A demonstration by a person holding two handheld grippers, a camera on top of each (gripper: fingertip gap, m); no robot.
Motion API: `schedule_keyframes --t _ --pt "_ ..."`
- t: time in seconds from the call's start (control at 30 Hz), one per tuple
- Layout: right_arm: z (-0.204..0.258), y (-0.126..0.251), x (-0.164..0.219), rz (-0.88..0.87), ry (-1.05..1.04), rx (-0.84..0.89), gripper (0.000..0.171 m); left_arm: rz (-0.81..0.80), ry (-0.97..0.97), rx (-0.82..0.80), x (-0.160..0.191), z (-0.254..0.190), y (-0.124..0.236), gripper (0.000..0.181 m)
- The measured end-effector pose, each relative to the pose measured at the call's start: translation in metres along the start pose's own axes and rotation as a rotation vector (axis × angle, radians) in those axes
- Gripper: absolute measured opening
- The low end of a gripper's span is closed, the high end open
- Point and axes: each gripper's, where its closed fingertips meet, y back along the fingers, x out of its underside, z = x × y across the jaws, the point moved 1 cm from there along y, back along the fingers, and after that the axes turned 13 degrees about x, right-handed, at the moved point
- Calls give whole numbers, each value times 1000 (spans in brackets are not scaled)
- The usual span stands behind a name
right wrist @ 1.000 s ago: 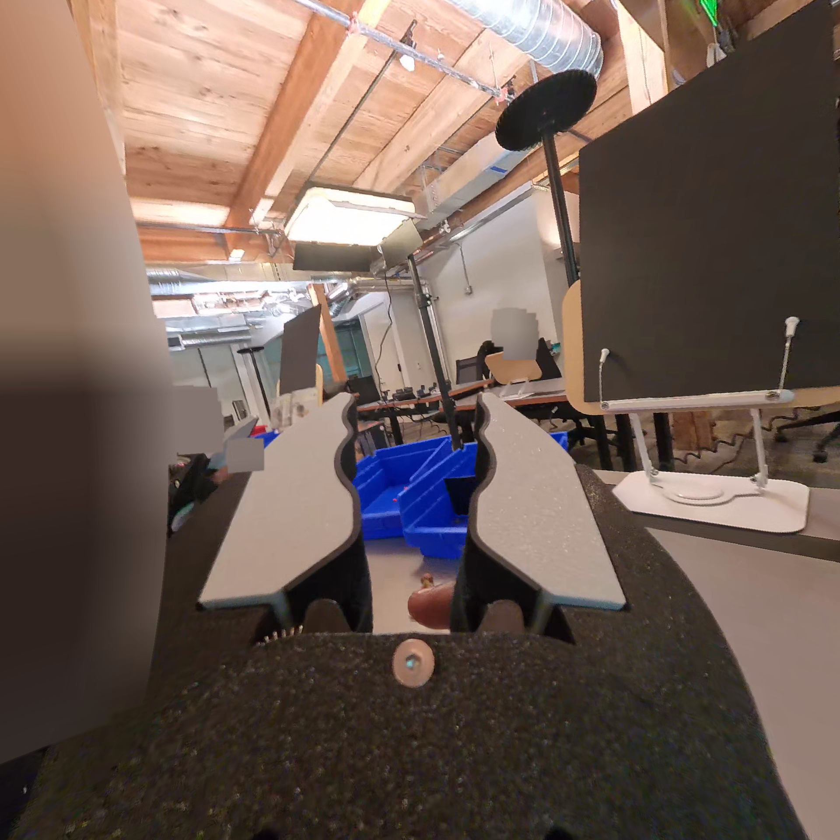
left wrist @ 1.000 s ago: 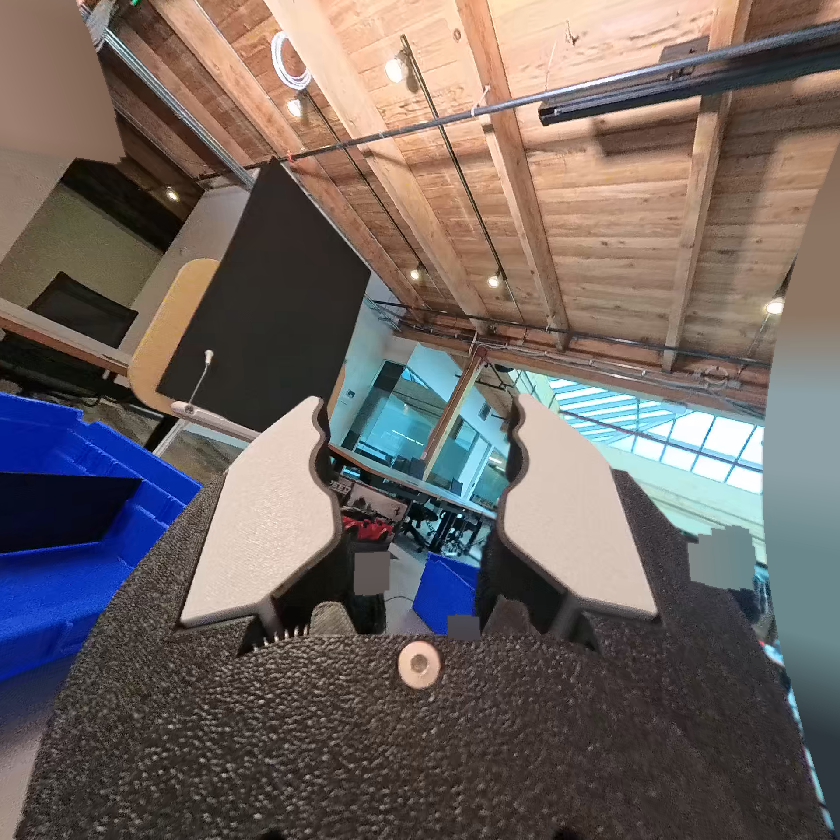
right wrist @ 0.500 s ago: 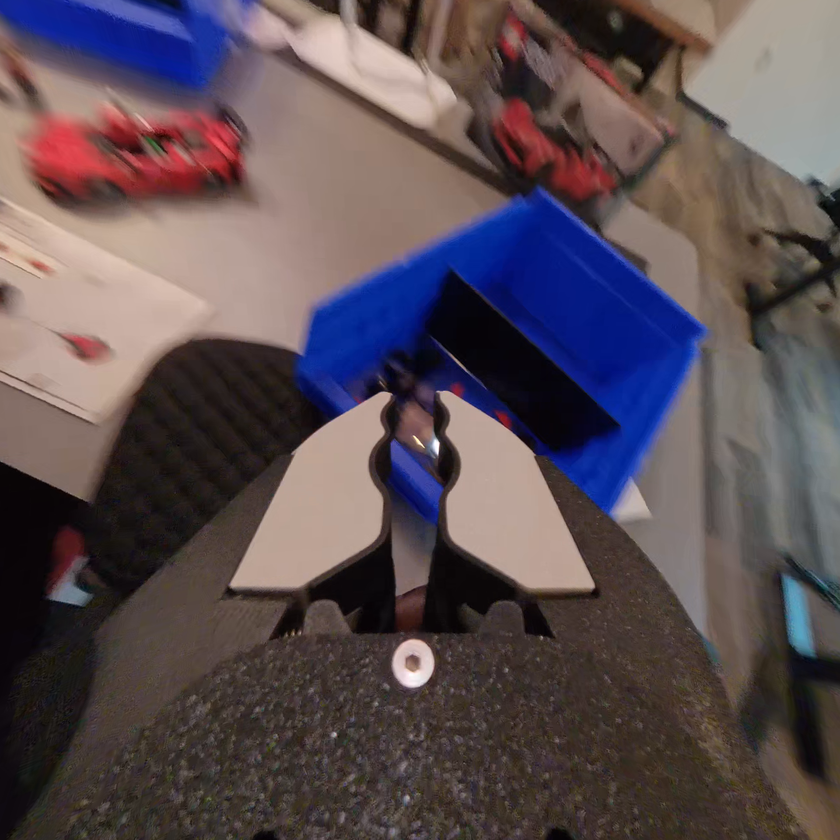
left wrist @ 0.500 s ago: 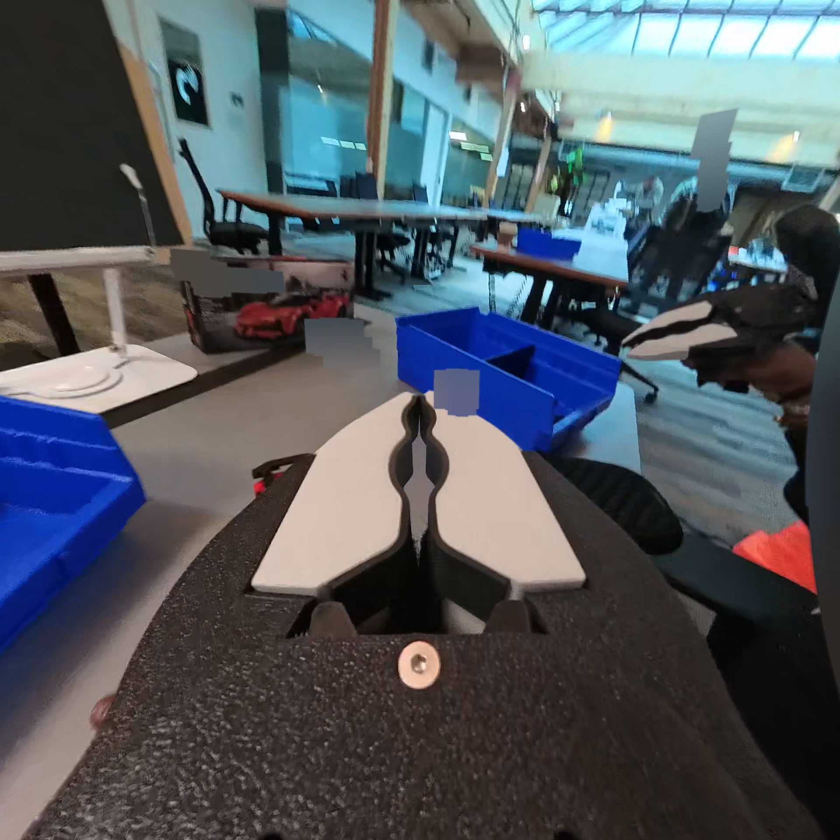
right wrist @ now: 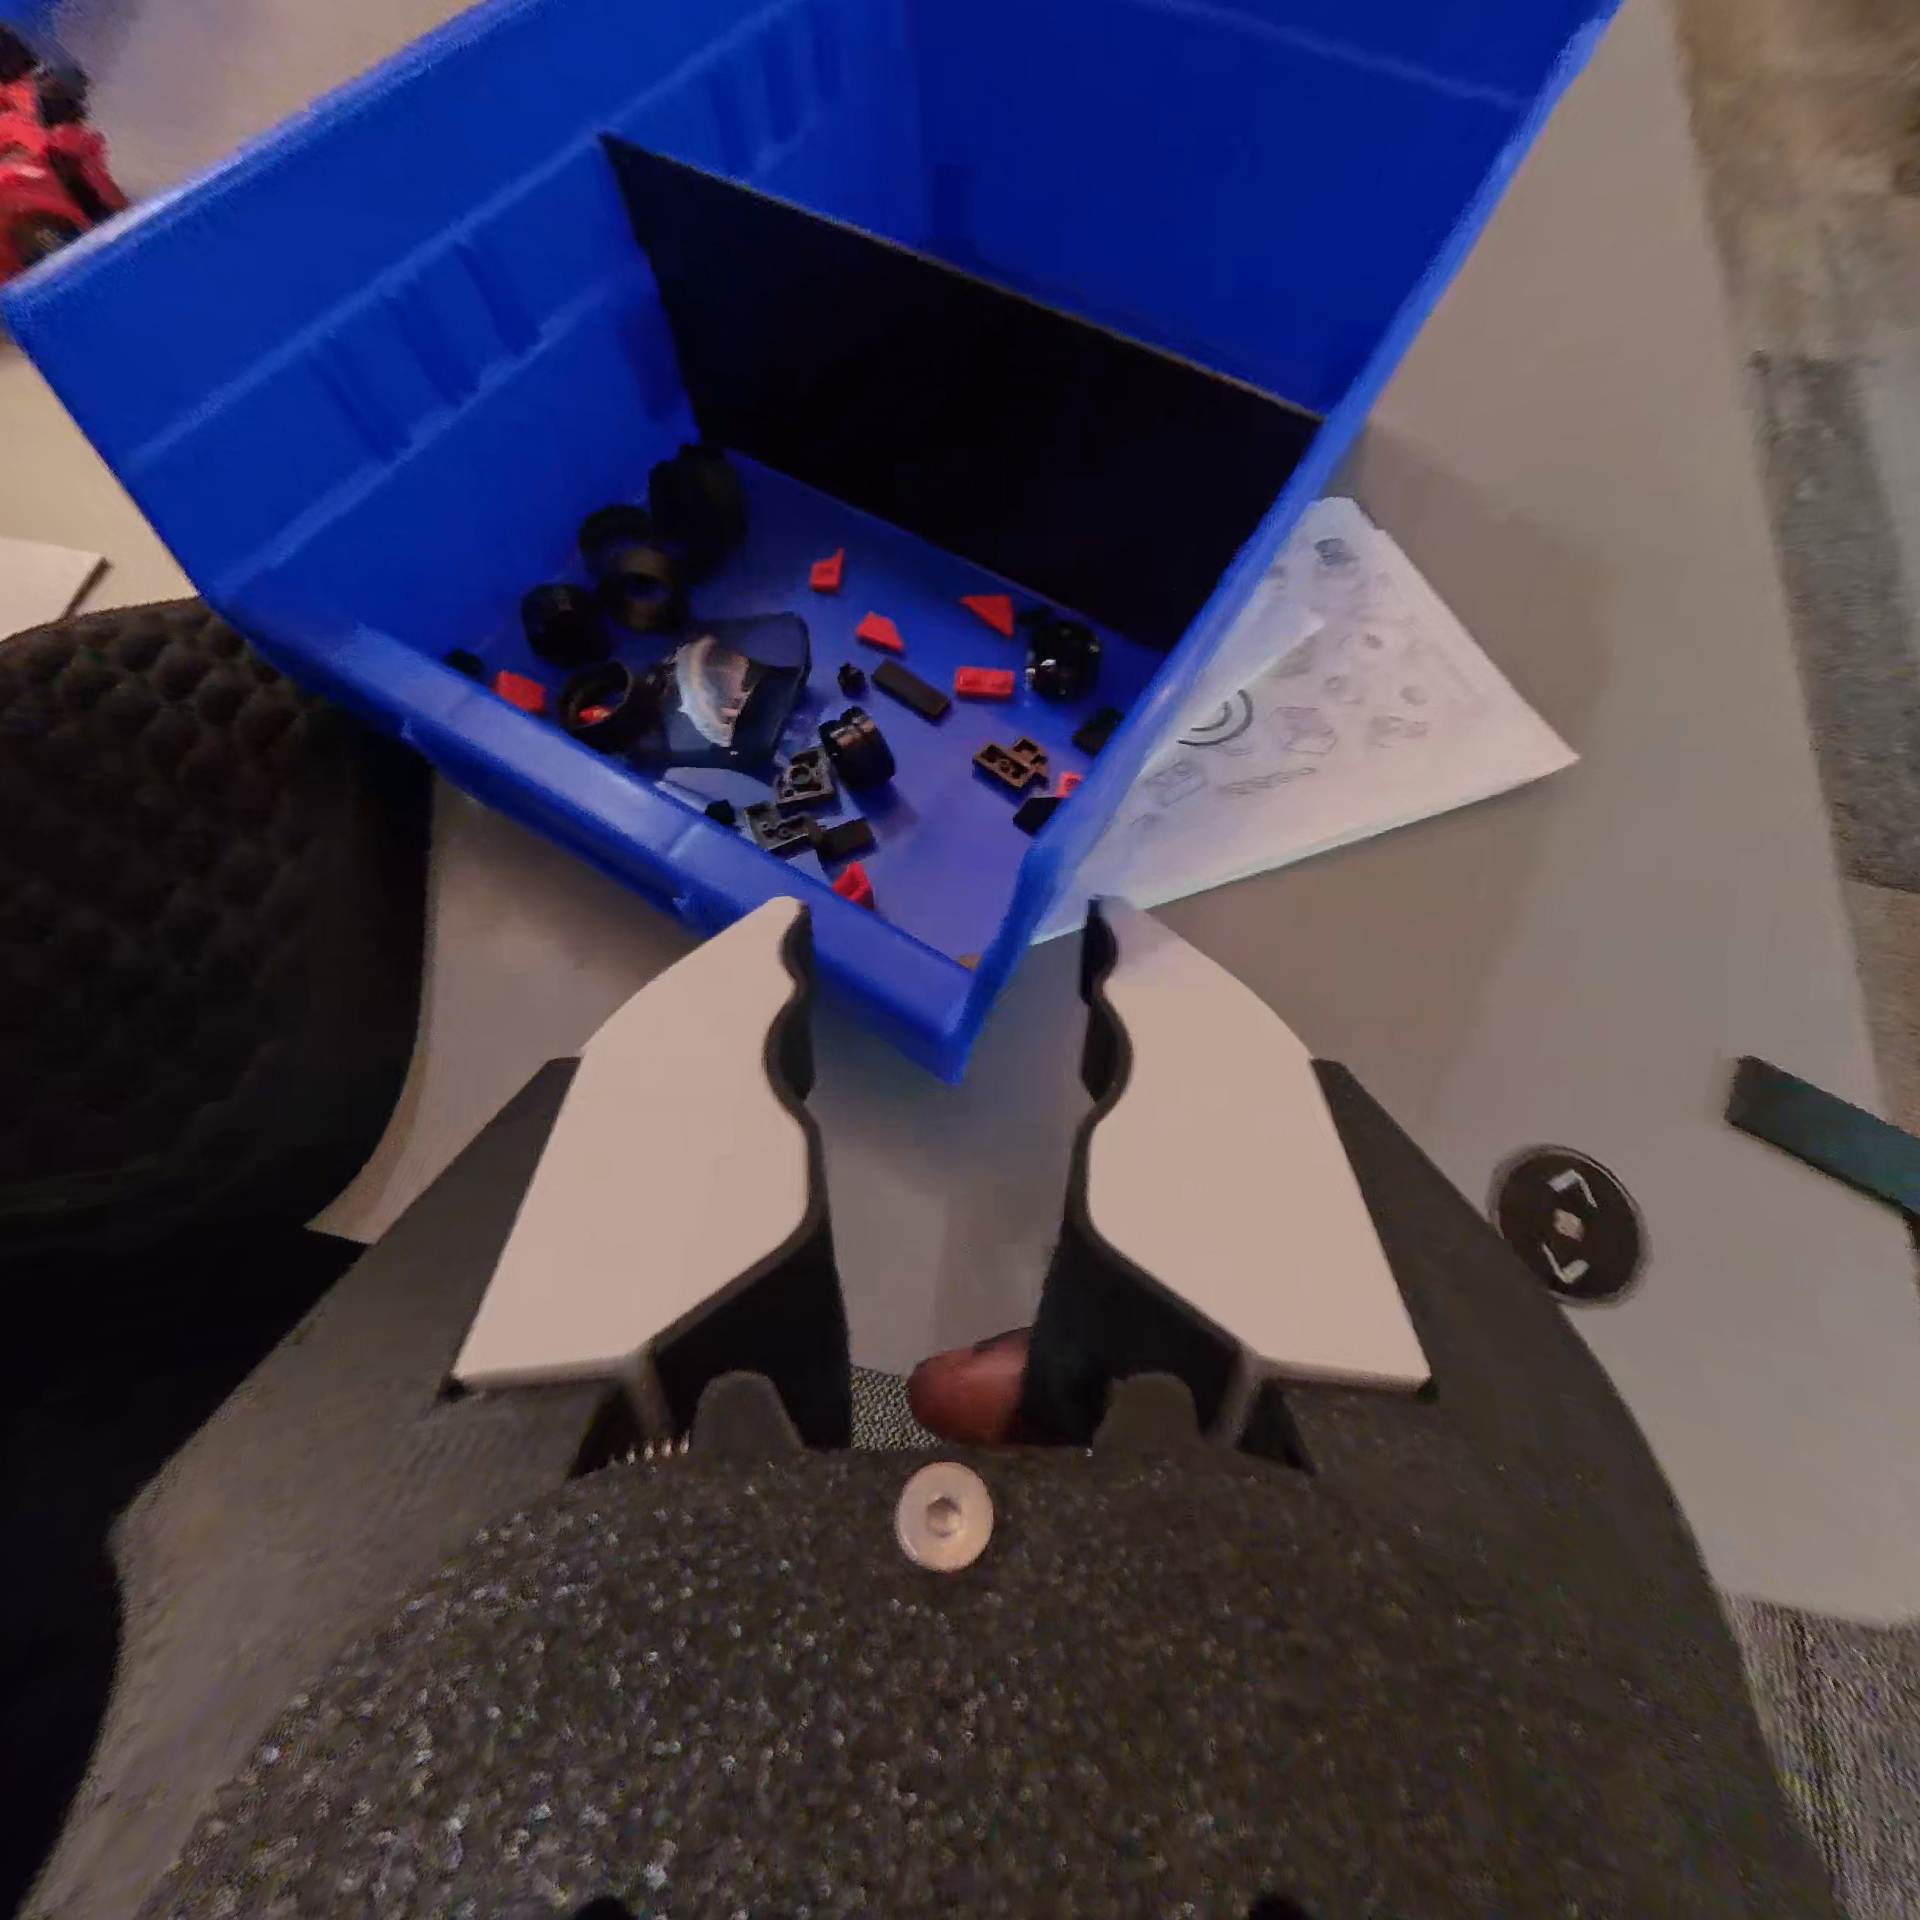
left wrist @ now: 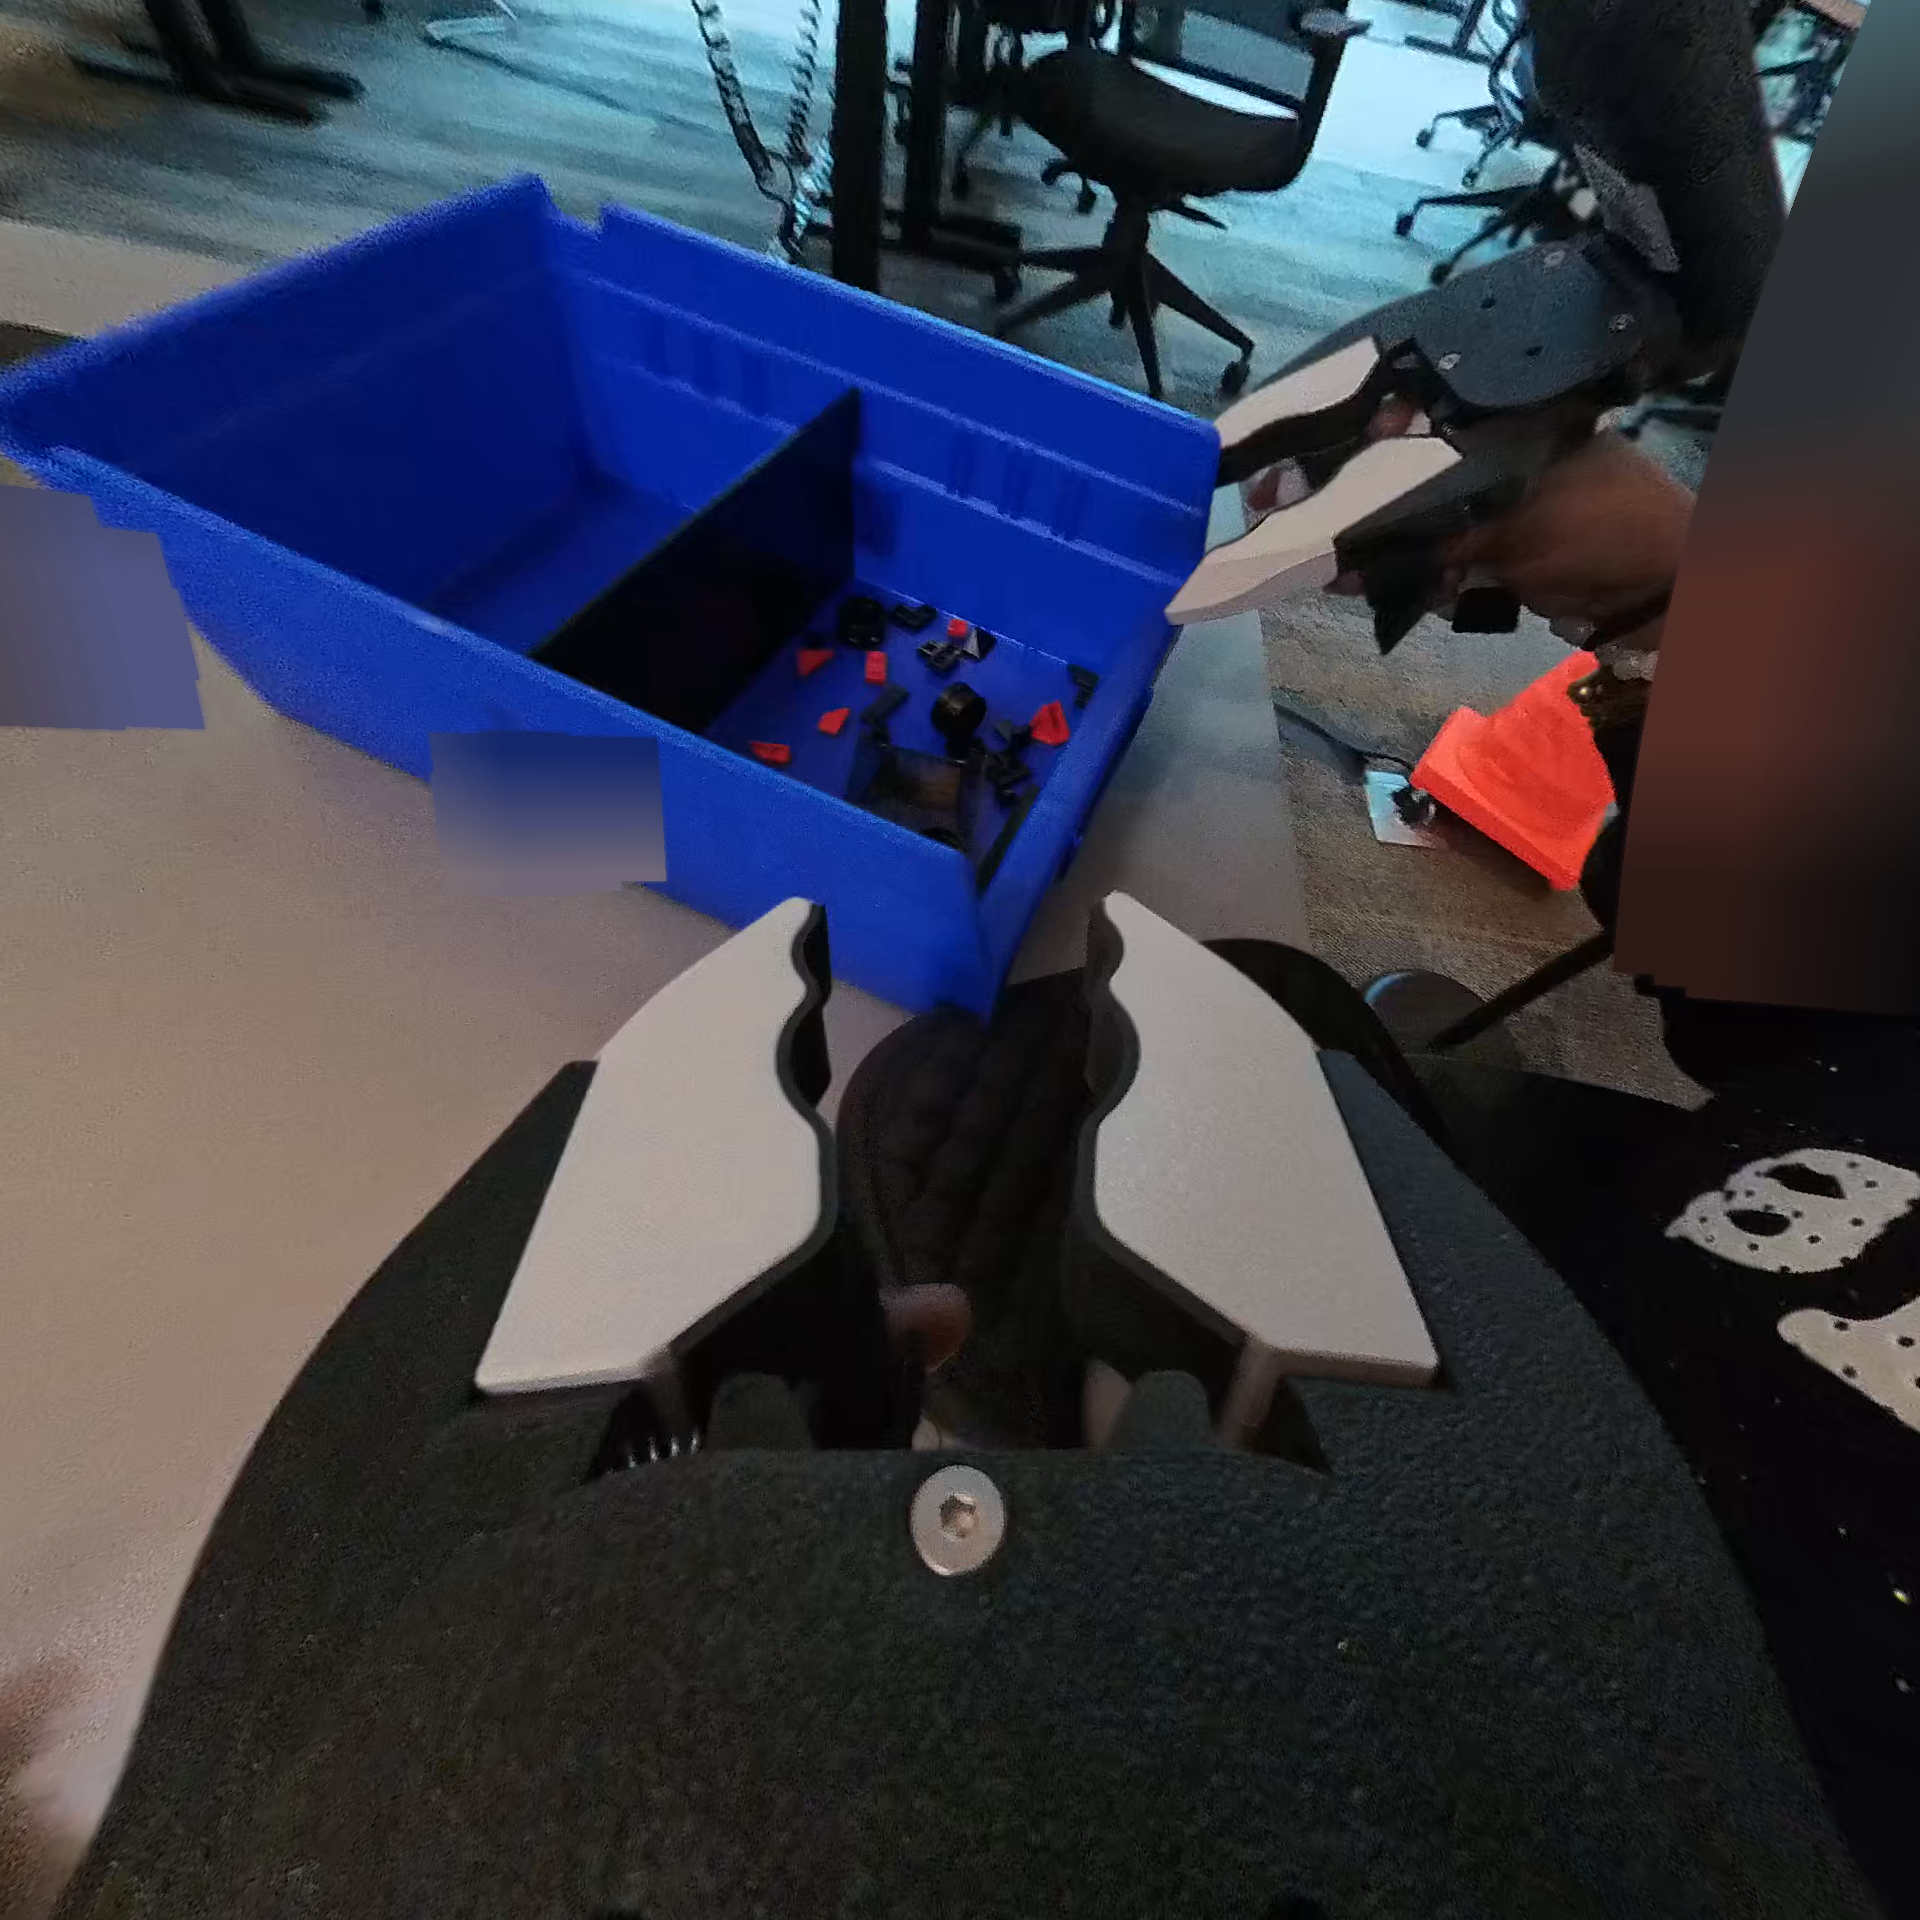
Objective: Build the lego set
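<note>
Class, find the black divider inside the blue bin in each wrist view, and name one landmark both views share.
Left wrist view: black divider sits centre-left, crossing the blue bin.
Right wrist view: divider sits top centre, behind the loose pieces.
Shared landmark: red and black lego pieces on the bin floor.

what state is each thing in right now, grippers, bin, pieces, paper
left gripper: open, empty
right gripper: open, empty, just short of the bin's corner
blue bin: upright on the table, split by a black divider
lego pieces: loose in one compartment, unassembled
paper sheet: flat, partly under the bin
</note>
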Motion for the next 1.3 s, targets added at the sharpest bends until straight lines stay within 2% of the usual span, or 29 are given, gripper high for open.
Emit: schedule_keyframes --t 0.1,0.23,0.3,0.37,0.47,0.63,0.8,1.07,1.3 --pt "2 -1 2 19 55 21 40 50 44 20 7 5 -24 42" --pt "-4 18 -3 106 130 79 39 113 63 15 13 9 -34 37" --pt "-12 33 -25 33 149 138 39 116 53 8 13 11 -34 34" --pt "-8 46 -55 -110 151 143 33 114 37 -2 13 14 -34 28" --pt "16 42 -76 -170 149 21 29 96 35 14 13 15 -33 23" --pt "67 3 -75 -32 209 -204 26 68 46 67 15 11 -31 18" --pt "92 -30 -72 130 362 -275 15 44 46 94 18 5 -20 15" --pt "121 -51 -38 481 587 -613 3 -19 117 63 27 19 6 14" --pt "132 -69 -17 588 611 -728 0 -7 150 64 38 28 3 13"
